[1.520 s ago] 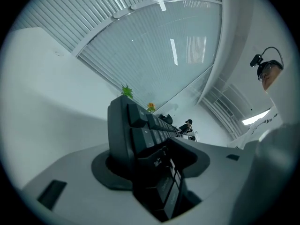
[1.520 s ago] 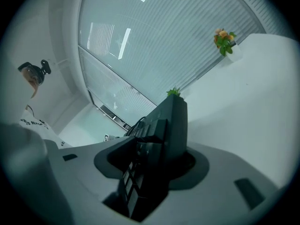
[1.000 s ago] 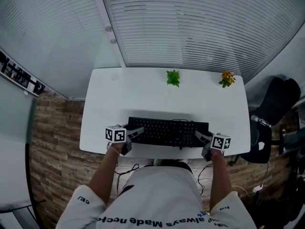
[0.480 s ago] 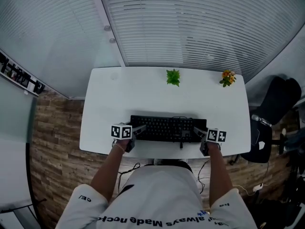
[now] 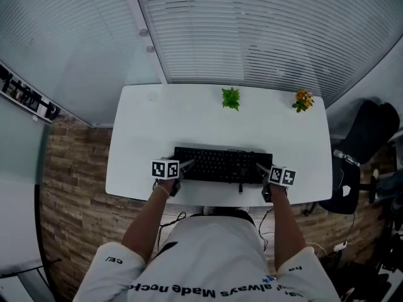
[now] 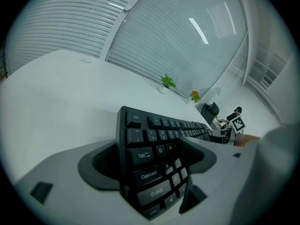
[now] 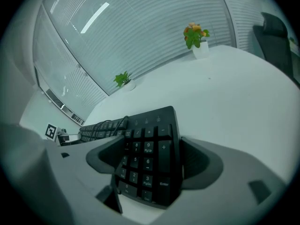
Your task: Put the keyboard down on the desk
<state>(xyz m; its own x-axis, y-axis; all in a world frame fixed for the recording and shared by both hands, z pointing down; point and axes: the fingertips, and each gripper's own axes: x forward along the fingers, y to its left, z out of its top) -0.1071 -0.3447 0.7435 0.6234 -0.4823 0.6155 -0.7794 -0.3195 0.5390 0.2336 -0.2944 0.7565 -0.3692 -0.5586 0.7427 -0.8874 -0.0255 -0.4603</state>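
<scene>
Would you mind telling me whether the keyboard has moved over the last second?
Yes. In the head view the keyboard has shifted away from the near edge of the desk, toward the green plant.

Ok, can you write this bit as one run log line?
black keyboard: down on white desk | left tongs: just been opening, its end between | right tongs: just been opening, number-pad end between
</scene>
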